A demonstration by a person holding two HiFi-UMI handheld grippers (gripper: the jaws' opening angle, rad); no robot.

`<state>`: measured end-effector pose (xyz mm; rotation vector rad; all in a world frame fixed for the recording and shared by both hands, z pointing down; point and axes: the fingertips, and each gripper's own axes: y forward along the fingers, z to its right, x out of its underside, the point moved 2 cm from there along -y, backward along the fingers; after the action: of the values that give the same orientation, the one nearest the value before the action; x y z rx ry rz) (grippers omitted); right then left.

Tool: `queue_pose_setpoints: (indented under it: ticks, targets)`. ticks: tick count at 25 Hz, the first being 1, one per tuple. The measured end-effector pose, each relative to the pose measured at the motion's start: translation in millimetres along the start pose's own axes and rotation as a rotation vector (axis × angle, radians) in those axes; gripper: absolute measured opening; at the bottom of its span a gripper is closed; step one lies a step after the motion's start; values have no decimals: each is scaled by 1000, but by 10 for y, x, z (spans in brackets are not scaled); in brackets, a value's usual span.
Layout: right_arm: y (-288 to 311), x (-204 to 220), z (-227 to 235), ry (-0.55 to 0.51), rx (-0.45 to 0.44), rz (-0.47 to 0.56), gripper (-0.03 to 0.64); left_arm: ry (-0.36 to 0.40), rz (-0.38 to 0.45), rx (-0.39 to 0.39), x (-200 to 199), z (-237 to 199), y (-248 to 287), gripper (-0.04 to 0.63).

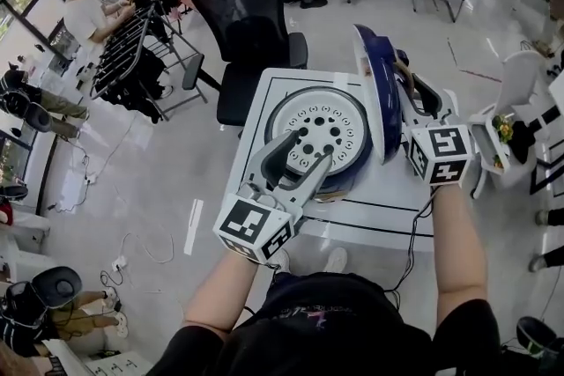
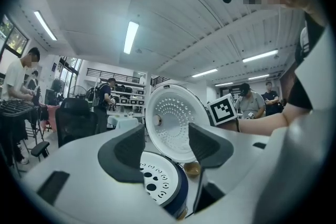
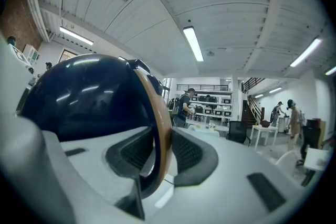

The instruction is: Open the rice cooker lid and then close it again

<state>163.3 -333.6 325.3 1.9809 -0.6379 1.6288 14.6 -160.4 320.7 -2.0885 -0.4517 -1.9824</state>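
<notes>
Navy rice cooker lid [image 1: 374,84] upright, tan handle [image 3: 160,113] clenched in right tool [image 1: 421,106]; left tool [image 2: 165,150] agape.

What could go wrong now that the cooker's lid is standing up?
The right gripper pinches only the thin tan handle; if it slips, the blue lid could slam shut. The open left gripper is right by the white perforated plate underneath, so a falling lid might hit it.
</notes>
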Motion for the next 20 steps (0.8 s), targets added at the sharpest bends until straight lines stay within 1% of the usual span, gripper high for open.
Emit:
queue_pose_setpoints:
  ticks: [5,12,20]
  targets:
    - [25,-87,-198,-77,3,-14,115,-8,9,-2,0,-79,-127,252]
    - [66,-174,-479,-166,-2,-38,117,-12,25,3,-39,-197,-275,252]
    - [197,-210,-975,-340,-7,-81,124,-16,24,-9,-51,-466,-563,252]
